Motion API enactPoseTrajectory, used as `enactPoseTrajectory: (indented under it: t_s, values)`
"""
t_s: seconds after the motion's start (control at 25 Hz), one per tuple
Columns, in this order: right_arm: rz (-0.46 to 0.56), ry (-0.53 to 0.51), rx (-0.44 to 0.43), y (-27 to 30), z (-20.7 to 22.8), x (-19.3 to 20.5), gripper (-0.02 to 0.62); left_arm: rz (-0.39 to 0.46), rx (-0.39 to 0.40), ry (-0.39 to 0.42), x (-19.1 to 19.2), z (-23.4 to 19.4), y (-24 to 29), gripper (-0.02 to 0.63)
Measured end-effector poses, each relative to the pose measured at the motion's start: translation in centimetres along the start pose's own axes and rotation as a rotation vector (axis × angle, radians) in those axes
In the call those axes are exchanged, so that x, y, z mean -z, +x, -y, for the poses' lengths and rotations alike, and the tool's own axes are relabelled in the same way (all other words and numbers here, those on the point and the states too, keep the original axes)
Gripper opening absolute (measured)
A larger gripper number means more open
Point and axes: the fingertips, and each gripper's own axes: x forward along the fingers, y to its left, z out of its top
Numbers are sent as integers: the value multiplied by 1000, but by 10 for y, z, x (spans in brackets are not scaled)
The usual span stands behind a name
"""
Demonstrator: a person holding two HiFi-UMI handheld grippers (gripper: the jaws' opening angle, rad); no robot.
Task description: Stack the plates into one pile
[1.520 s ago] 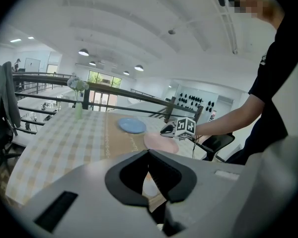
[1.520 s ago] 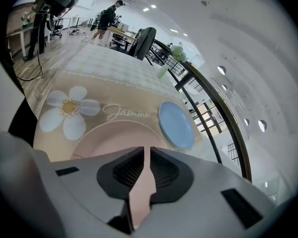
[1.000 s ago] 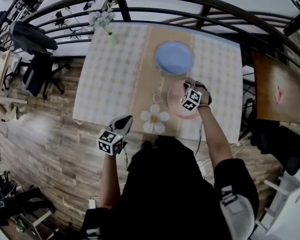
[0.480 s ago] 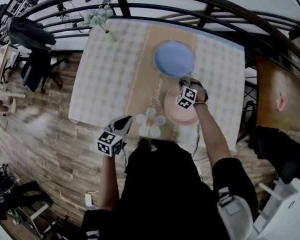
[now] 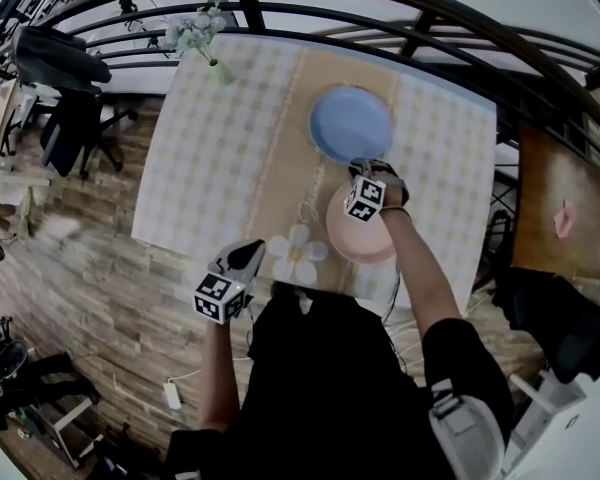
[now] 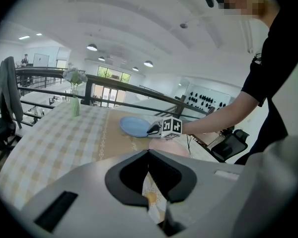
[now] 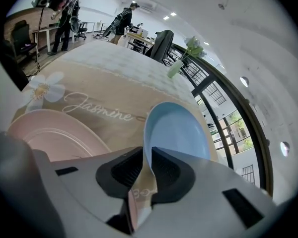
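A light blue plate (image 5: 351,123) lies on the tan runner at the far middle of the checked table (image 5: 210,158). Just nearer is a pink plate (image 5: 368,236). My right gripper (image 5: 366,170) is at the blue plate's near rim, above the pink plate's far edge. In the right gripper view the blue plate (image 7: 181,130) has its rim running into the narrow gap of my right gripper (image 7: 146,166), which is shut on it. The pink plate (image 7: 54,135) lies lower left. My left gripper (image 5: 246,256) hovers shut and empty at the table's front edge.
A vase of flowers (image 5: 204,40) stands at the far left corner of the table. A dark railing (image 5: 420,23) curves behind the table. A flower print (image 5: 295,251) marks the runner's near end. A chair with a jacket (image 5: 62,68) stands left, a wooden table (image 5: 560,198) right.
My right gripper has moved from over the pink plate forward to the blue plate's near rim. The left gripper has stayed by the table's front edge.
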Motion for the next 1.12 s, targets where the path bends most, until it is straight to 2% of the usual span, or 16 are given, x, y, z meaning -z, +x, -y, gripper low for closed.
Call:
enactPoseTrajectory:
  t_s: [0.36,0.68,1.12]
  values:
    - [-16,-84,-38,21,-4,-12,54,-6,-28,-1,2,-3,-5,2]
    - [-59,-83,-34,36,-8,-13,15,-1,-59,-19,8,-5,-20,2]
    - [-69,-82,3,17,-3,-15,18,19,-47,12,4,0,-26,2]
